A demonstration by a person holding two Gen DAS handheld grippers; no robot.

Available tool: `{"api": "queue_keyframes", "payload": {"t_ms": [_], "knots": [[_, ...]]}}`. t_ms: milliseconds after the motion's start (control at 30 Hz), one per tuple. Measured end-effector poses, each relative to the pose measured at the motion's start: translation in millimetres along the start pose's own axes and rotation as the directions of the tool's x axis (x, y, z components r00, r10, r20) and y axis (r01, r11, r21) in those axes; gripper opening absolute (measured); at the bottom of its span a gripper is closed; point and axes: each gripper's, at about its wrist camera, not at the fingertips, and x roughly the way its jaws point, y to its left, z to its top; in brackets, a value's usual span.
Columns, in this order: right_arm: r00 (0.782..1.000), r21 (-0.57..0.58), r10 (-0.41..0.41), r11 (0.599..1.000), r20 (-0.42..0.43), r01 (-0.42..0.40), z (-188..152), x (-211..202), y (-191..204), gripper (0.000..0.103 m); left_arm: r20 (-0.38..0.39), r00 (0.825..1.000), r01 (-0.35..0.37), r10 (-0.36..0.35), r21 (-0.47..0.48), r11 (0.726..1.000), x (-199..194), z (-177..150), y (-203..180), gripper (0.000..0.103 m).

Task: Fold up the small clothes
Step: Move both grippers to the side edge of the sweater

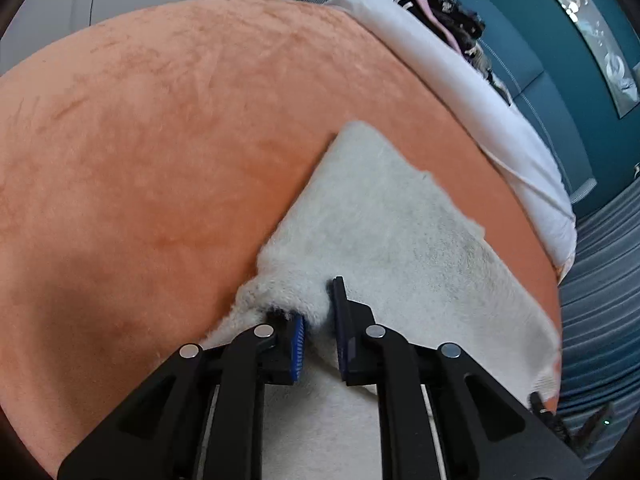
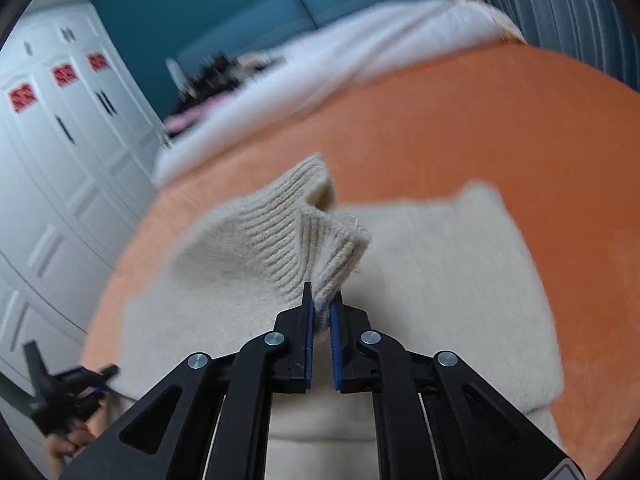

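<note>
Sweater [image 2: 440, 264] lies flat on orange blanket [image 2: 480, 120], ribbed cuff [image 2: 280, 232] pinched by right gripper [image 2: 322, 312].

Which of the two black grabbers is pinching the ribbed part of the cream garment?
The right gripper: ribbed cuff of the cream knitted garment sits between its fingers. The left gripper holds a fluffy plain edge.

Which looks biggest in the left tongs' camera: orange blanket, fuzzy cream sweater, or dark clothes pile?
1. Orange blanket, fills most of the view.
2. Fuzzy cream sweater, close to the camera, so it looks enlarged.
3. Dark clothes pile, far away, so its true size is unsure.
</note>
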Motion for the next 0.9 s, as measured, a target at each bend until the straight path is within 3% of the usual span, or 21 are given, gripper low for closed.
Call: {"api": "queue_keyframes", "payload": {"t_ms": [167, 233, 300, 433, 500, 533, 567, 600, 633, 700, 800, 900], "knots": [[0.979, 0.063, 0.149, 0.985, 0.139, -0.159, 1.7, -40.5, -5.9, 0.006, 0.028, 0.999, -0.023, 0.021, 0.054, 0.998, -5.1, -8.3, -1.7, 0.011], [0.988, 0.045, 0.111, 0.992, 0.104, -0.116, 0.8, -28.6, -6.3, 0.006, 0.028, 0.999, -0.028, 0.027, 0.05, 0.998, -5.0, -7.9, 0.8, 0.011], [0.998, 0.029, 0.054, 0.998, -0.011, -0.054, -5.4, 4.2, -10.5, 0.007, 0.032, 0.998, -0.048, 0.046, 0.062, 0.997, -5.8, -8.8, -2.6, 0.012], [0.995, 0.017, 0.072, 0.997, 0.064, -0.073, -9.7, -42.6, -3.2, 0.015, 0.044, 0.995, -0.099, 0.093, 0.153, 0.983, -14.8, -12.5, -14.4, 0.015], [0.993, -0.018, 0.064, 0.998, 0.099, -0.063, -20.1, -80.6, -1.2, 0.019, 0.044, 0.994, -0.109, 0.102, 0.195, 0.975, -29.4, -17.1, -15.4, 0.026], [0.994, -0.038, 0.035, 0.999, 0.103, -0.031, -28.9, -96.7, -2.3, 0.027, 0.043, 0.993, -0.116, 0.109, 0.221, 0.968, -40.9, -21.7, -13.8, 0.032], [0.995, -0.051, 0.0, 0.999, 0.105, 0.005, -42.7, -115.3, -8.6, 0.04, 0.043, 0.992, -0.125, 0.118, 0.241, 0.962, -52.9, -27.1, -10.2, 0.046], [0.995, -0.056, -0.023, 0.998, 0.1, 0.029, -57.2, -133.7, -19.9, 0.045, 0.045, 0.991, -0.133, 0.125, 0.253, 0.958, -64.7, -32.9, -5.4, 0.058], [0.995, -0.059, -0.043, 0.997, 0.087, 0.048, -72.1, -146.0, -26.7, 0.052, 0.047, 0.99, -0.139, 0.131, 0.266, 0.954, -80.7, -42.1, 3.4, 0.063], [0.995, -0.051, -0.092, 0.994, 0.032, 0.093, -112.0, -172.6, -59.3, 0.056, 0.037, 0.989, -0.148, 0.144, 0.29, 0.945, -107.0, -59.9, 22.4, 0.082], [0.986, -0.019, -0.14, 0.99, -0.087, 0.139, -171.6, -196.9, -95.1, 0.057, -0.016, 0.986, -0.155, 0.167, 0.281, 0.947, -140.4, -92.7, 63.3, 0.088], [0.98, 0.042, -0.076, 0.996, -0.184, 0.085, -220.0, -209.0, -110.2, 0.057, -0.12, 0.978, -0.14, 0.168, 0.216, 0.966, -158.3, -127.0, 106.1, 0.089]]}}
